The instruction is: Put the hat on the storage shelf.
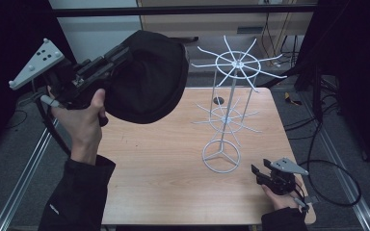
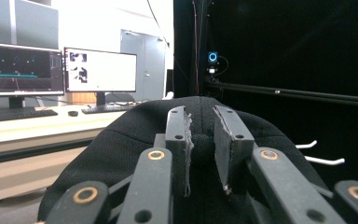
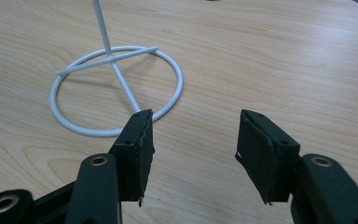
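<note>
One black cap point(image 1: 147, 79) pinched in left tool point(image 2: 200, 149), right tool point(image 3: 193, 154) idle, wide open; next, hooking onto white wire rack point(image 1: 229, 82)

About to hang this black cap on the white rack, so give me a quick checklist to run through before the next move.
1. Left gripper clamped on the black cap: ok, pads pinch a fold of fabric.
2. Cap lifted off the table: ok.
3. Top hooks of the white rack free: ok.
4. Rack upright, ring base flat: ok.
5. Right gripper out of the way: ok, open, low beside the base.
6. Cap lined up with a hook: not ok, left of the rack.
</note>
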Demonstrator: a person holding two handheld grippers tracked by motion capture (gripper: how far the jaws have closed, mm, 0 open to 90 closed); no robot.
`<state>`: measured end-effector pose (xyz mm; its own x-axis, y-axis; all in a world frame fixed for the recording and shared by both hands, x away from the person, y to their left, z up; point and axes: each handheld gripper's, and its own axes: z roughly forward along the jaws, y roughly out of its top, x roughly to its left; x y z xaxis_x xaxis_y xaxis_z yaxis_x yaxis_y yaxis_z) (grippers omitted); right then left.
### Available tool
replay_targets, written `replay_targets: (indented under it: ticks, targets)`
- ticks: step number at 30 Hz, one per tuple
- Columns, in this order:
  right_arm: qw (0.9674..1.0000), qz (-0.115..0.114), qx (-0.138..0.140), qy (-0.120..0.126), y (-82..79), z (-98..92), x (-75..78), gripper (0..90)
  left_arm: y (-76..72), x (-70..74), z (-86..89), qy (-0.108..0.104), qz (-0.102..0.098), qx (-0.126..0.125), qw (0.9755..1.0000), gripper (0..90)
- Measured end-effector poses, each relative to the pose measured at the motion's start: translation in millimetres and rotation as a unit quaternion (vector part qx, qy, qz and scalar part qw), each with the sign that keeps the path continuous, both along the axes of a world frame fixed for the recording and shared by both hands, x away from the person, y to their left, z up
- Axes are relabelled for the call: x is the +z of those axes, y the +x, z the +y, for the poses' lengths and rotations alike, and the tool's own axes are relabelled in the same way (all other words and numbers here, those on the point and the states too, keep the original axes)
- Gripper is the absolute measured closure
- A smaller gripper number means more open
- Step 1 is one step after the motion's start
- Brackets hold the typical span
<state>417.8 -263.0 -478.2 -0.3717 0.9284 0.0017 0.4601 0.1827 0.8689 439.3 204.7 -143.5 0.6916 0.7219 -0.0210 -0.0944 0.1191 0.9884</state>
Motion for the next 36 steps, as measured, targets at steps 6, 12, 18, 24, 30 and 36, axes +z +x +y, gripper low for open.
replay_targets:
  ticks: [6, 12, 18, 24, 30, 36]
  targets:
    - [1.0, 0.003, 0.0, 0.004, -0.5, 0.2, 0.4, 45.9, 4.8, 0.5, -16.7, -0.005, 0.006, -0.019, 0.9998, 75.8]
    - [1.0, 0.001, 0.001, 0.001, -0.1, 0.0, -0.1, 45.9, 15.4, -14.8, -30.1, 0.0, 0.027, -0.032, 0.9991, 75.7]
    - [1.0, 0.001, 0.002, 0.001, -0.2, 0.5, -0.1, 45.9, 27.3, -36.9, -28.8, 0.001, 0.06, -0.046, 0.9972, 75.6]
    - [1.0, 0.002, 0.004, -0.002, 0.2, 1.2, -0.6, 45.8, 38.9, -67.0, -25.2, 0.027, 0.095, -0.042, 0.9942, 75.5]
    - [1.0, 0.009, 0.004, 0.0, 0.1, 1.9, -0.9, 45.6, 49.8, -89.7, -30.1, 0.037, 0.12, -0.043, 0.9912, 75.5]
    - [0.9999, 0.008, 0.006, -0.002, 0.4, 1.8, -1.2, 45.3, 54.4, -100.3, -43.0, 0.055, 0.128, -0.045, 0.9893, 75.4]
